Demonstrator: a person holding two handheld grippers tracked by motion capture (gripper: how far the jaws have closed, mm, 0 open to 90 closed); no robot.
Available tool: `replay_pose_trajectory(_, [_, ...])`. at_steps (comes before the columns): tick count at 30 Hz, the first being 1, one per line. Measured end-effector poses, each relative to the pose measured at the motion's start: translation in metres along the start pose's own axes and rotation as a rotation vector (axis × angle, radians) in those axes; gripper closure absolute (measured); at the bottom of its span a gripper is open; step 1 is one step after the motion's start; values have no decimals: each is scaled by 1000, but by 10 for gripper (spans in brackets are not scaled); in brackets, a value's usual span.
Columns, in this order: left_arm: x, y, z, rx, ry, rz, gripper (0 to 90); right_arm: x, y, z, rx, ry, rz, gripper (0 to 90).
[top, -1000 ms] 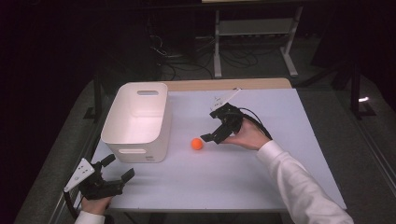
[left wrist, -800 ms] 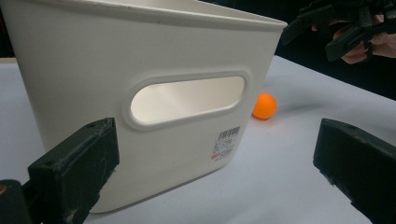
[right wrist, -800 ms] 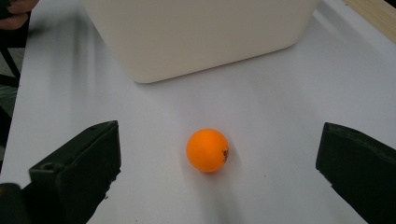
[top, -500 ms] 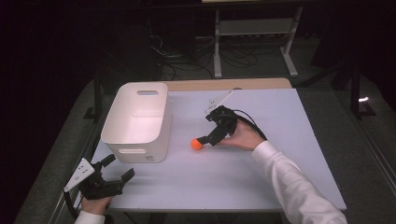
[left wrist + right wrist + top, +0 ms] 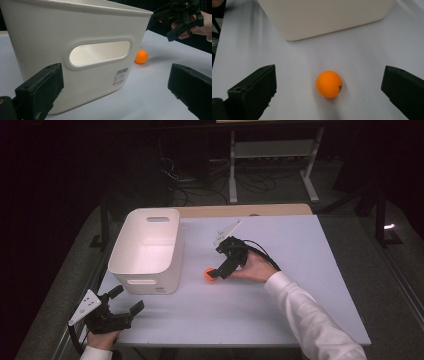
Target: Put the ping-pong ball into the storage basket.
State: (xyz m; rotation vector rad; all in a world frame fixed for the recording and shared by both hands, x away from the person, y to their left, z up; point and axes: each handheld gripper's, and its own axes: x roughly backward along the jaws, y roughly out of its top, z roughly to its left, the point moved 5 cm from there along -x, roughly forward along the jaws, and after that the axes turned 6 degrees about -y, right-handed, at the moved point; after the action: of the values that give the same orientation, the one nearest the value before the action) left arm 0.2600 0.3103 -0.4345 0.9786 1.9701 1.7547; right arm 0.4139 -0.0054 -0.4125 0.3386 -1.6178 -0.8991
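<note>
Just beside the white bin, on its right, an orange ball lies on the pale counter. The right hand-held gripper reaches down at the ball from the right, its tips next to it in the high view. In the right gripper view its two black jaws stand wide apart with the ball on the counter between them, a clear gap on either side, so nothing is gripped; the bin's wall rises just behind the ball. The left hand-held gripper sits low at the near left corner of the counter, well apart from the ball, its jaws spread wide and empty. In the left gripper view it faces the bin's near end, with the handle slot and a barcode sticker, and past the bin's corner the ball rests on the counter below the right hand-held gripper.
</note>
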Motion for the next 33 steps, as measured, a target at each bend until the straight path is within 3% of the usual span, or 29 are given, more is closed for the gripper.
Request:
replay_pose_trajectory(12, [1,0,0,-3,1,4,0,-16,-2,1,-4,20,24,0])
replay_pose_trajectory(16, [1,0,0,-5,0,4,0,-21,-3,-2,18,19,26,0])
replay_pose_trajectory(33, [1,0,1,-3,-2,1,0,-40,-9,-6,5,32,54,0])
